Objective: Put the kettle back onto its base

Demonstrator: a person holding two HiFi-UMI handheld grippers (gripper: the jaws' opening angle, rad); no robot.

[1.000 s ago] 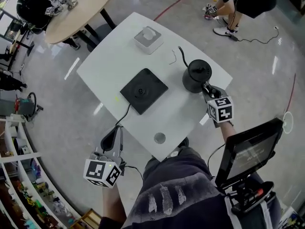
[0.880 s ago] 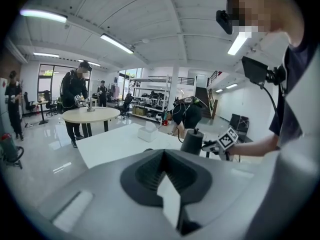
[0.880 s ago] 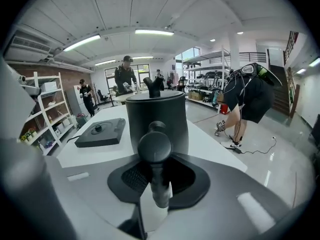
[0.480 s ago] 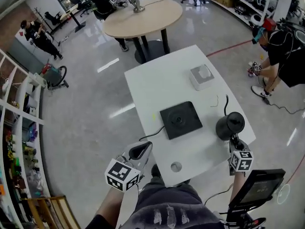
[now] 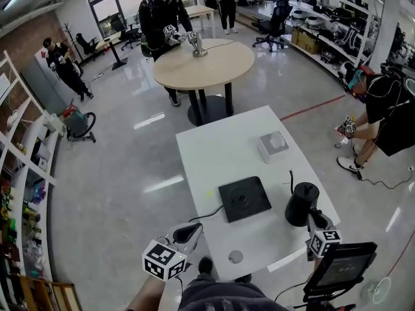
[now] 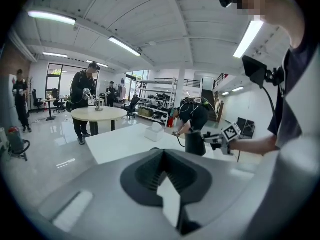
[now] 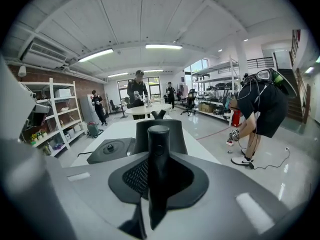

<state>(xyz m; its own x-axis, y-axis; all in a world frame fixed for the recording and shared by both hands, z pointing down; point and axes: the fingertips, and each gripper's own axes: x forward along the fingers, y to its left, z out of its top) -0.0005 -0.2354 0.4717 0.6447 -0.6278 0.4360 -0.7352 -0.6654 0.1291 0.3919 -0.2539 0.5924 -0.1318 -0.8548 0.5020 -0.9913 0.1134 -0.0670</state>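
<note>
In the head view, the kettle [image 5: 301,204] stands at the lower right of the white table [image 5: 214,141], to the right of its black base [image 5: 244,198] and apart from it, much as in the earlier pictures. It has not yet been carried across, and whether it has left the tabletop cannot be told. What has changed is the grip: the jaws of the right gripper [image 5: 313,219] have just been closing, with the kettle's handle [image 7: 158,159] between them, so the carry to the base is judged ready to begin. The left gripper [image 5: 189,230] is held off the table's near edge, at lower left. In the left gripper view, its jaws are seen pressed together on nothing, and the kettle appears right of centre. In the right gripper view, the upright handle is pinched between the pads, with the base lying at the left.
</note>
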